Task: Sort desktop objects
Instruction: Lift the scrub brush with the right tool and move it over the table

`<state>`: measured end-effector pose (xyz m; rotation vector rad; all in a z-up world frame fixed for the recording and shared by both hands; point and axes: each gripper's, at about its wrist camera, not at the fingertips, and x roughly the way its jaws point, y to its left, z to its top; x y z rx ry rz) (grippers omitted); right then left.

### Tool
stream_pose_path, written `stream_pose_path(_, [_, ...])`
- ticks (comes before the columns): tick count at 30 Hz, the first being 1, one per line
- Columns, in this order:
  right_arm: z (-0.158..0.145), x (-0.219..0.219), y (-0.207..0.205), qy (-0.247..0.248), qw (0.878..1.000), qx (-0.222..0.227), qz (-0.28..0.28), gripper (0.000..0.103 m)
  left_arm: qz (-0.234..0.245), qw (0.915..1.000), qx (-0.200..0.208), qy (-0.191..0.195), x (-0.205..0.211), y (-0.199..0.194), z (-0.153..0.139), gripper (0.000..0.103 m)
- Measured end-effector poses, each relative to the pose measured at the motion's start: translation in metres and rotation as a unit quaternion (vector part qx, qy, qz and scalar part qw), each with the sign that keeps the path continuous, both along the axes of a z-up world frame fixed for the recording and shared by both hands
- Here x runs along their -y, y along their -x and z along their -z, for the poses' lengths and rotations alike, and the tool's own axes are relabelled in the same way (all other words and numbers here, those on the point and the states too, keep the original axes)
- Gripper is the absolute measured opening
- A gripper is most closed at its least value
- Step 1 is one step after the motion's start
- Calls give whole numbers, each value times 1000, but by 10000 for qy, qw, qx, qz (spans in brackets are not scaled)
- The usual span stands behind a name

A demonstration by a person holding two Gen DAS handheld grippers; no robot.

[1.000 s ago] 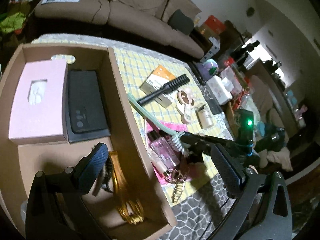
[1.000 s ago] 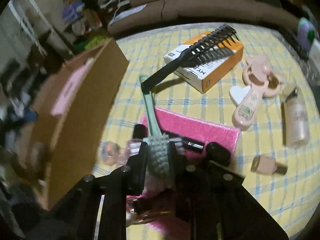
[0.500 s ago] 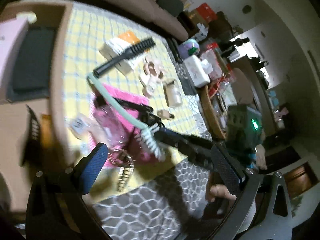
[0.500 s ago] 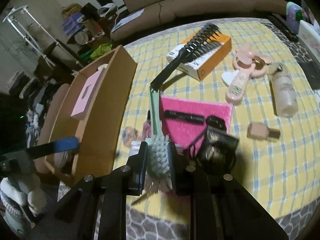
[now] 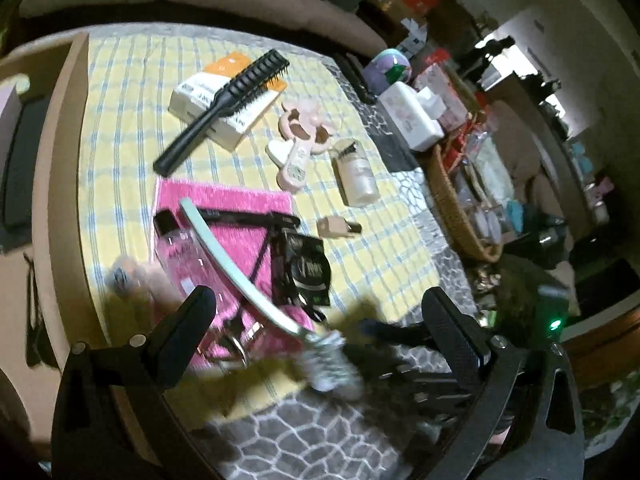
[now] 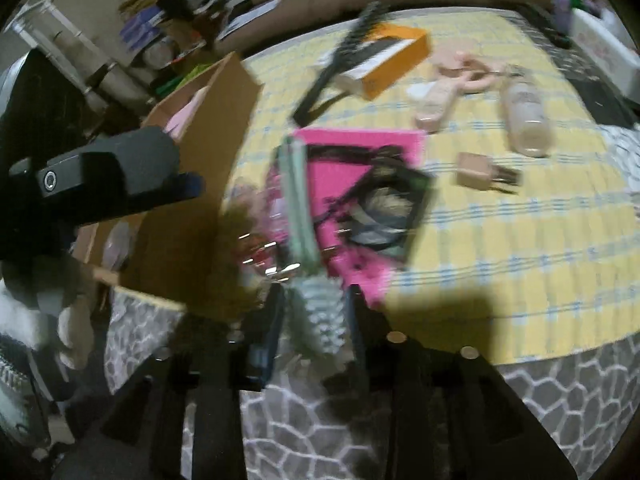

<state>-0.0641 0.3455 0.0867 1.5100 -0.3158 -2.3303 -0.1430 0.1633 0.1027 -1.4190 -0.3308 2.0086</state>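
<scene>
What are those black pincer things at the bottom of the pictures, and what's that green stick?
Those are two claws, like big tongs. A person holds one in each hand, and a little camera sits on each one, looking along its fingers. One picture comes from the left claw, which is open and empty. The other comes from the right claw. The green stick is a long brush. Its bristly head sits between the right claw's fingers, which have just been opening, so it looks let go. On the yellow checked cloth lie a black hairbrush, a pink towel, a small pink fan and a bottle. A cardboard box stands at the side, probably for sorting things into.
</scene>
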Motion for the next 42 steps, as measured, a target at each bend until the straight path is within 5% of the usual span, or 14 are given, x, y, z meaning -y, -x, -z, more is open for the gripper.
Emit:
stream_pose_path(3, [-8,-28,4,125,9990,-111,425,57,63,9996,-95,268,-13,12,2,103])
stream_pose_path(17, [-6,-98,17,-118,9892,-215,1444,60,562,9928,-251,1028,-56,10,39,103])
stream_pose_path(23, [1,-88,22,-1314,9825,-93,1315,86,655,9837,-775,1482,-58,-4,36,103])
stream_pose_path(27, [2,-82,20,-1507,9808,-177,1229,88,736,9782,-1006,1663,-61,-9,29,103])
stream_pose_path(35, [-16,-79,16,-1347,9815,-540,1247,88,712,9773,-1163,1620,-59,-17,16,103])
stream_pose_path(38, [-25,-80,11,-692,9880,-850,1086,90,611,9820,-1148,1368,-50,-24,10,103])
stream_pose_path(40, [-17,-86,13,-171,9926,-573,1057,99,537,9854,-1103,1178,-41,-32,6,103])
stream_pose_path(42, [-4,-83,15,-289,9949,-40,963,97,496,9878,-1035,1050,-33,-40,4,103])
